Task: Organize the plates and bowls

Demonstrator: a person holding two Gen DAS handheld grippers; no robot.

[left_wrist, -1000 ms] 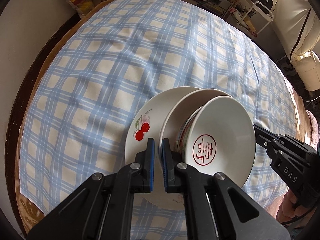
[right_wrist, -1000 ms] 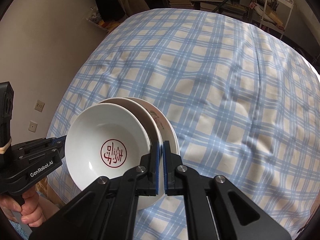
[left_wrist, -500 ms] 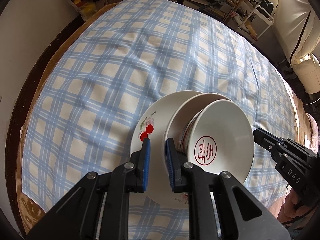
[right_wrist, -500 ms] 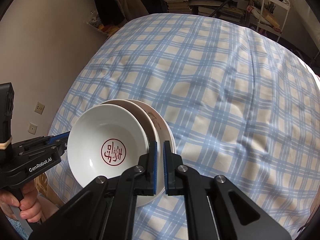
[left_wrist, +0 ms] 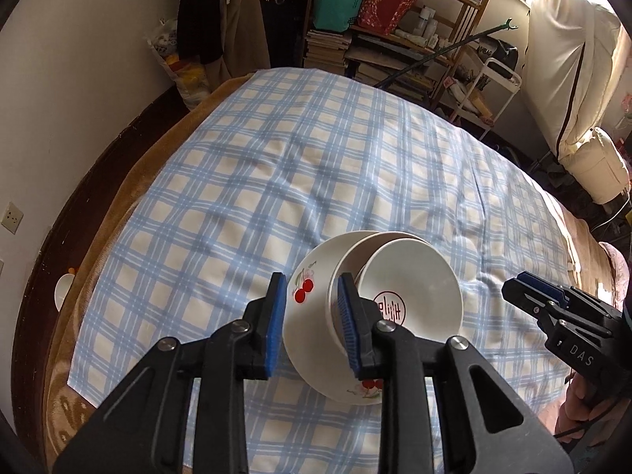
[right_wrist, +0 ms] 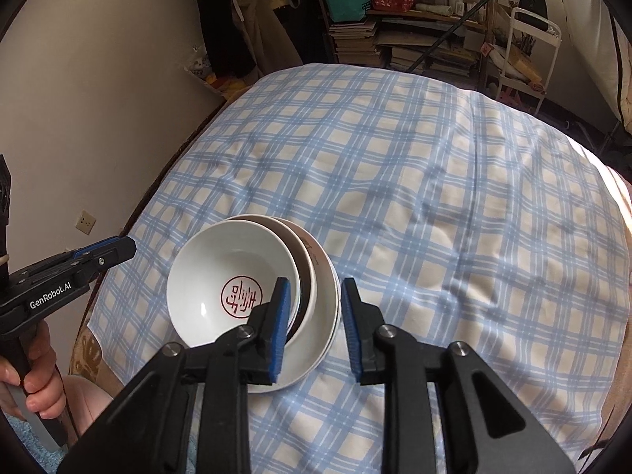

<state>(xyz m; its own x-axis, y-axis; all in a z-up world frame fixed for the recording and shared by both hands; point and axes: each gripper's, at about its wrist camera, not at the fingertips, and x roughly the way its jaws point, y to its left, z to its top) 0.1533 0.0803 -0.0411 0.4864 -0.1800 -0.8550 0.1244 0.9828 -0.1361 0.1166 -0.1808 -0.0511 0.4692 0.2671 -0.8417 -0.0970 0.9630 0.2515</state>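
- The stack sits on the checked cloth [left_wrist: 276, 166] near its close edge: a cherry plate [left_wrist: 304, 316] at the bottom, a second dish on it, and the stamped bowl [right_wrist: 221, 276] on top, leaning rather than nested flat.
- Left hand-held gripper [left_wrist: 312, 324]: its jaws have just been opening and now stand spread, with nothing pinched. The plate's rim shows through the gap, but the pads look clear of it.
- Right hand-held gripper [right_wrist: 314, 322]: its jaws have likewise just been opening and are spread and empty, straddling the stack's right rim from above without pressing on it.
- The stack lies straight ahead of and below both grippers, between the two: the left one faces its left rim, the right one its right rim. Neither is clearly nearer.
- The round dishes have no long axis; any new grip must take a rim edge-on.
- Whether the middle dish is a plate or a shallow bowl is hard to say from here.
- The stacking looks done, bar the bowl's tilt.
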